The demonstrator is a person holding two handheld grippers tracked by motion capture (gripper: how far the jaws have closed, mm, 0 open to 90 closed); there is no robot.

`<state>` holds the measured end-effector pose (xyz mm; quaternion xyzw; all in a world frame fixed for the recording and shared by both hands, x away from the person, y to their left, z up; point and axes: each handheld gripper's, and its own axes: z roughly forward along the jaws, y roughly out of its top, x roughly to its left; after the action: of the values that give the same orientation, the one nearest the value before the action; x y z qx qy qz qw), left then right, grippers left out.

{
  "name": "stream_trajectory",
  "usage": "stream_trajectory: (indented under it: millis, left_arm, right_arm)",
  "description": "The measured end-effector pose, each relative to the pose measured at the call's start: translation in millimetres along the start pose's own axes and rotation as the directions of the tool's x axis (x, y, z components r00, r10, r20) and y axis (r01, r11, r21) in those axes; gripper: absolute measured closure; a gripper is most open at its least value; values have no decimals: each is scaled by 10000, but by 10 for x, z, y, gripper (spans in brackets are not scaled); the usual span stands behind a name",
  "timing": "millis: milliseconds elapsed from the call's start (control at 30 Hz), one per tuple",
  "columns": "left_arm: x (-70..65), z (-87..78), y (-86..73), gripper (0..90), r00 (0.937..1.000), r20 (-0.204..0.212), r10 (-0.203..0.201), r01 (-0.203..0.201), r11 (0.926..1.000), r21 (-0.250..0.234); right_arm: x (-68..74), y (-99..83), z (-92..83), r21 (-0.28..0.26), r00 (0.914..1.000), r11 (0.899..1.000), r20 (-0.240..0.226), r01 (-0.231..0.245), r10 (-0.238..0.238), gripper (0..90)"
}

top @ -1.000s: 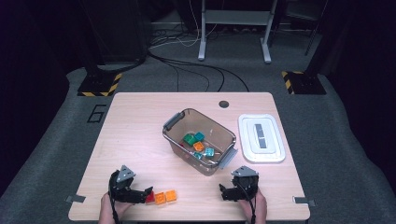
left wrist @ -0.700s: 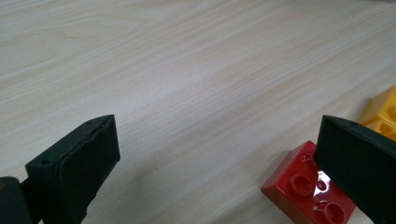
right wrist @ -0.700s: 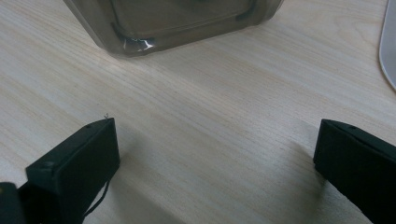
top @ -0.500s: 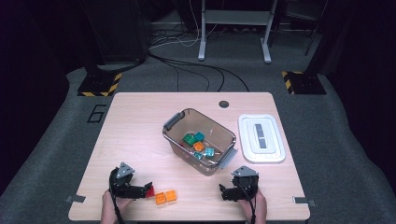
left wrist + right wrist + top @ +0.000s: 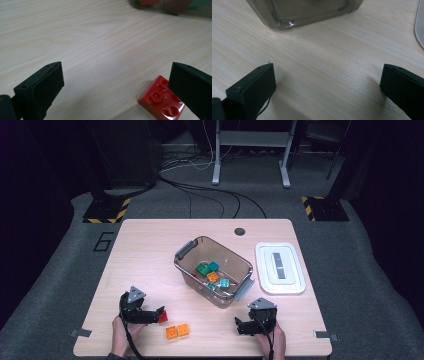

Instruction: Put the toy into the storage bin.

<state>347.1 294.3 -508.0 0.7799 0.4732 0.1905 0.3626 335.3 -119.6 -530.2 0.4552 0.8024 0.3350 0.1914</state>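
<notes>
Item 1. Left gripper point(image 5: 159, 314), near the table's front-left corner. We found its jaws spread wide and holding nothing, lying low over the wood. The red brick point(image 5: 162, 101) lay flat, studs up, just inside the right-hand jaw, which overlapped its edge in the left gripper view; we could not tell whether they touched. We judged the brick the piece in hand: the jaws seemed set to straddle it before closing.

Item 2. Orange bricks point(image 5: 177, 331), two, side by side near the front edge, just beside the red brick and outside the jaws. Probably waiting their turn.

Item 3. Right gripper point(image 5: 240, 326), near the front edge toward the right corner. Jaws wide, empty, over bare table point(image 5: 324, 67). We took it as parked clear of the work.

Item 4. Bin point(image 5: 235, 262), clear, handled, at the table's middle, set at an angle. It held green, teal and orange bricks, so we read it as where loose bricks belong.

Item 5. Lid point(image 5: 279, 267), white, flat near the right edge, beside the bin, leaving its mouth free.
</notes>
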Motion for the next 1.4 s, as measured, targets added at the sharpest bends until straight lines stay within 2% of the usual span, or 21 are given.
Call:
stream_trajectory:
  millis: [300,333,533,600,633,700,800,833,967,1200,1400]
  left_arm:
    - [-132,-62,-78,5,9961,575,676,-687,9975,176]
    - [-139,-54,-86,28,9948,713,731,-746,9970,198]
    - [-182,-12,-116,218,9873,989,1241,-1273,9915,268]
    - [-203,6,-119,298,9846,955,1466,-1502,9882,309]
    - [-217,18,-124,316,9830,1091,1478,-1518,9880,291]
    - [-241,36,-128,381,9840,1040,1450,-1492,9882,339]
    - [-261,59,-132,455,9800,1062,1686,-1740,9838,438]
    - [-274,66,-140,477,9803,1117,1631,-1671,9855,278]
    - [-292,64,-137,580,9794,1121,1680,-1719,9848,256]
    - [-273,75,-109,586,9813,1105,1576,-1612,9866,247]
    - [-262,36,-15,587,9814,1079,1588,-1592,9872,-55]
  right_arm:
    - [0,0,0,0,10000,10000,1,1,-1,0]
    - [0,0,0,0,10000,10000,1,-1,1,0]
    - [0,0,0,-2,10000,10000,0,2,-2,0]
    - [0,0,0,0,10000,10000,1,0,0,0]
    - [0,0,0,0,10000,10000,0,0,0,0]
    - [0,0,0,1,10000,10000,-2,-4,4,0]
    - [0,0,0,-3,10000,10000,0,1,-1,0]
    - [0,0,0,0,10000,10000,-1,2,-2,0]
    - [0,0,0,1,10000,10000,-3,2,-2,0]
    - [0,0,0,2,10000,10000,-3,-2,2,0]
    - [0,0,0,1,10000,10000,-8,0,0,0]
